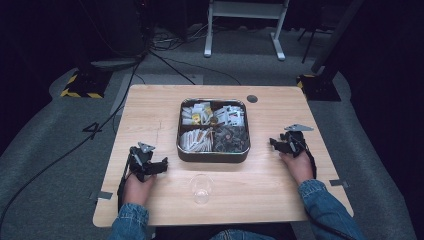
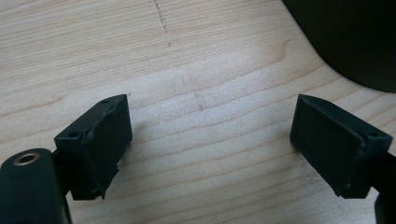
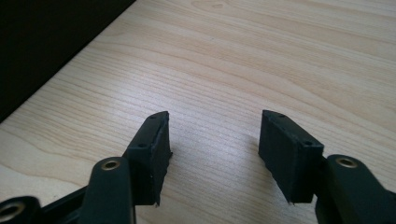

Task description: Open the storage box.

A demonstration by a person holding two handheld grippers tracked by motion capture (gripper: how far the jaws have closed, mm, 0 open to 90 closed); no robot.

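A metal tin [image 1: 213, 152] with four compartments sits in the middle of the wooden table [image 1: 150, 110]; it holds white packets, sachets and dark brown pieces. A clear glass [image 1: 201, 188] stands in front of it near the table's front edge. My left gripper [image 1: 156, 167] rests on the table left of the tin, open, with bare wood between its jaws [image 2: 210, 140]. My right gripper [image 1: 276, 145] rests right of the tin, open as well, nothing between its jaws [image 3: 215, 144]. The tin's dark wall [image 2: 355, 37] shows at the top right of the left gripper view.
A dark round grommet [image 1: 252, 98] is set into the table behind the tin. Cables [image 1: 165, 62] run over the grey floor beyond the table, and a white frame [image 1: 245, 25] stands at the back. The tin's dark side [image 3: 42, 42] fills the upper left of the right gripper view.
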